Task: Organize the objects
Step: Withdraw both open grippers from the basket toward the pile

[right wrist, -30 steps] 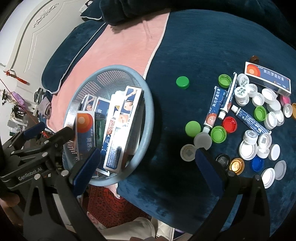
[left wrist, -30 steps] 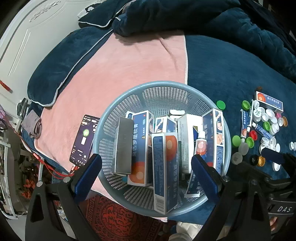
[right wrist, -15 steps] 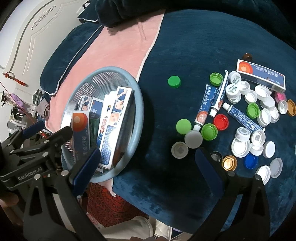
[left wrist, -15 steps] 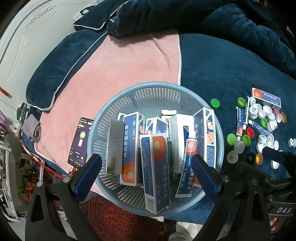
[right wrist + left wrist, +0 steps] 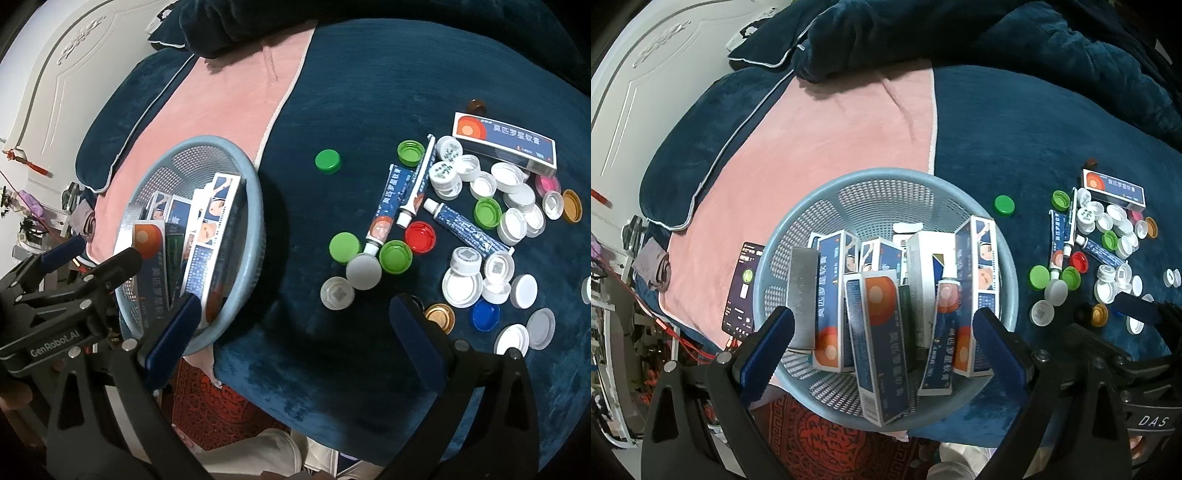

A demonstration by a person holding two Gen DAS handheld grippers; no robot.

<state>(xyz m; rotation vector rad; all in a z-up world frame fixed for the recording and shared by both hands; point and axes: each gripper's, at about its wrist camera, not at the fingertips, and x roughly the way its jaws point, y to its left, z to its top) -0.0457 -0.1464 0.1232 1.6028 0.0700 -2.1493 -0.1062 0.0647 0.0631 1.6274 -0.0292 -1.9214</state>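
**Basket at the bed's edge, caps and tubes spread to the right**

While both grippers hang with fingers spread wide and nothing between them, the left gripper (image 5: 882, 339) sits low in its frame over the near half of the blue basket (image 5: 827, 192). That basket is packed with upright boxes (image 5: 875, 332) and one tube (image 5: 942, 325) leaning among them, and its near rim overhangs the bed's edge above a red patterned rug (image 5: 827, 443). A phone (image 5: 742, 288) lies just left of the basket on the pink blanket (image 5: 820, 122).

From the right wrist view, the right gripper (image 5: 295, 321) hovers over bare dark blue blanket (image 5: 369, 92) at lower centre, an open stretch between the basket (image 5: 255, 192) on the left and the clutter on the right. Scattered bottle caps (image 5: 461, 288) fill the right side, with three tubes (image 5: 391, 199) among them and one flat box (image 5: 506, 144) at the upper right. A lone green cap (image 5: 328, 161) lies apart, between basket and pile. The upper half of the bed is open.
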